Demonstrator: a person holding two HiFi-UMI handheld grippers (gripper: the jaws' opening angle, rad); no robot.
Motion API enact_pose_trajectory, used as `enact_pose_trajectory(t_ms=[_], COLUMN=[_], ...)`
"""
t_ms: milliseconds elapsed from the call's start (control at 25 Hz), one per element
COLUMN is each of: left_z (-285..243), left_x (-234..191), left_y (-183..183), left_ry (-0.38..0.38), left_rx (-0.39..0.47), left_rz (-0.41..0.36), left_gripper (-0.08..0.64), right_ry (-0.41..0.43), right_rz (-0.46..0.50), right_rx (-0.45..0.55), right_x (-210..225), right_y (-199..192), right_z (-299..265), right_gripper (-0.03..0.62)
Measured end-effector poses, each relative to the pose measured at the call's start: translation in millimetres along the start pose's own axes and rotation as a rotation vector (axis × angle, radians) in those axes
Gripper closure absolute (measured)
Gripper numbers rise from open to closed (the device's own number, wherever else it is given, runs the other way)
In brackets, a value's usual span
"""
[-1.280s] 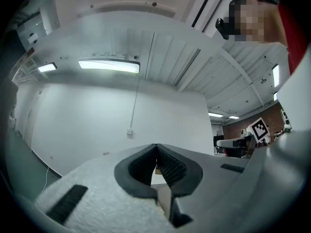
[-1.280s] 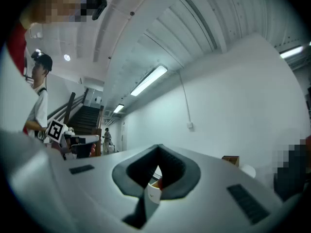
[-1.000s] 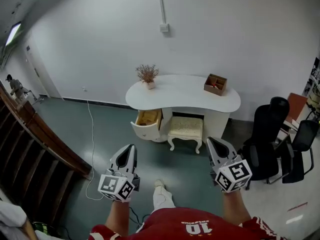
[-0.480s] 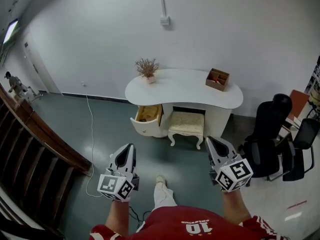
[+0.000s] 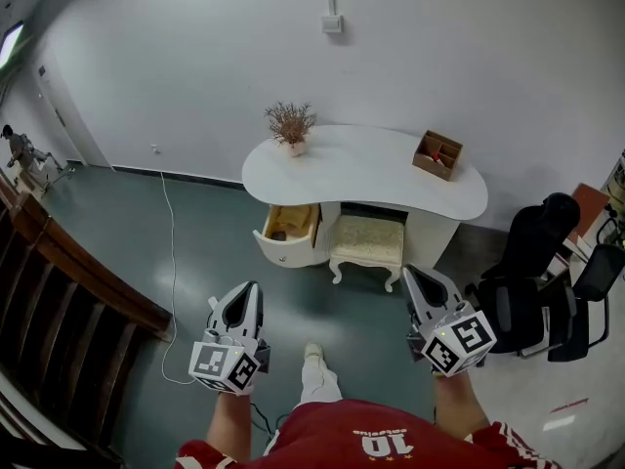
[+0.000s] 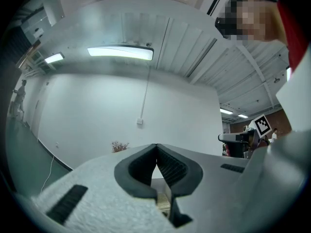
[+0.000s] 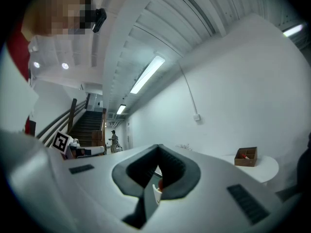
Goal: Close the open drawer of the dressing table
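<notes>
The white dressing table point(image 5: 381, 174) stands against the far wall. Its left drawer point(image 5: 289, 233) is pulled out, and something tan shows inside. Both grippers are held level above the floor, well short of the table. My left gripper point(image 5: 250, 291) is shut and empty, in line with the drawer. My right gripper point(image 5: 414, 277) is shut and empty, in line with the table's right half. In the left gripper view the jaws point(image 6: 156, 147) meet at their tips. In the right gripper view the jaws point(image 7: 158, 149) also meet, with the table top point(image 7: 265, 168) beyond.
A cream stool point(image 5: 368, 245) sits under the table beside the drawer. On the top are a dried plant point(image 5: 291, 125) and a wooden box point(image 5: 437, 154). Black office chairs point(image 5: 532, 262) stand at the right, a wooden stair rail point(image 5: 68, 272) at the left. A cable point(image 5: 174, 252) trails on the floor.
The person has stepped toward the dressing table, carrying both grippers forward. The table sits a little nearer and more centred. Both jaws stay shut.
</notes>
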State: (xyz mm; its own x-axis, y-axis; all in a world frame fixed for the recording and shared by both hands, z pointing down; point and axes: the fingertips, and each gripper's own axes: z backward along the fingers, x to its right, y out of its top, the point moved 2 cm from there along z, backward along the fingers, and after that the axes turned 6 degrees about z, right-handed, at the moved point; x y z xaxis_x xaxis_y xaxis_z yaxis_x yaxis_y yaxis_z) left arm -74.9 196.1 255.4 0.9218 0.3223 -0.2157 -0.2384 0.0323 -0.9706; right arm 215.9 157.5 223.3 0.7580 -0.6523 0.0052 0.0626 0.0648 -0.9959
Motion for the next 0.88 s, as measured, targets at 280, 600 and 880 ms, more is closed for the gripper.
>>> enact_pose_trajectory(t_ms=[280, 600, 880], left_z=[-78.0, -161.0, -201.8], left_x=[-91.1, -183.8, -232.0], left_y=[6.9, 28.4, 26.4], left_ry=[0.031, -0.010, -0.032], left_rx=[0.000, -0.022, -0.033], left_rz=[0.000, -0.071, -0.044], left_gripper=[0.555, 0.555, 0.555], right_ry=[-0.003, -0.069, -0.100], right_rz=[0.051, 0.053, 0.080], right_rx=[-0.001, 0.009, -0.009], right_x=[28.8, 55.7, 61.2], right_y=[5.7, 14.1, 7.2], right_z=[-121.7, -240.9, -285.3], right_gripper=[0.588, 0.588, 0.588])
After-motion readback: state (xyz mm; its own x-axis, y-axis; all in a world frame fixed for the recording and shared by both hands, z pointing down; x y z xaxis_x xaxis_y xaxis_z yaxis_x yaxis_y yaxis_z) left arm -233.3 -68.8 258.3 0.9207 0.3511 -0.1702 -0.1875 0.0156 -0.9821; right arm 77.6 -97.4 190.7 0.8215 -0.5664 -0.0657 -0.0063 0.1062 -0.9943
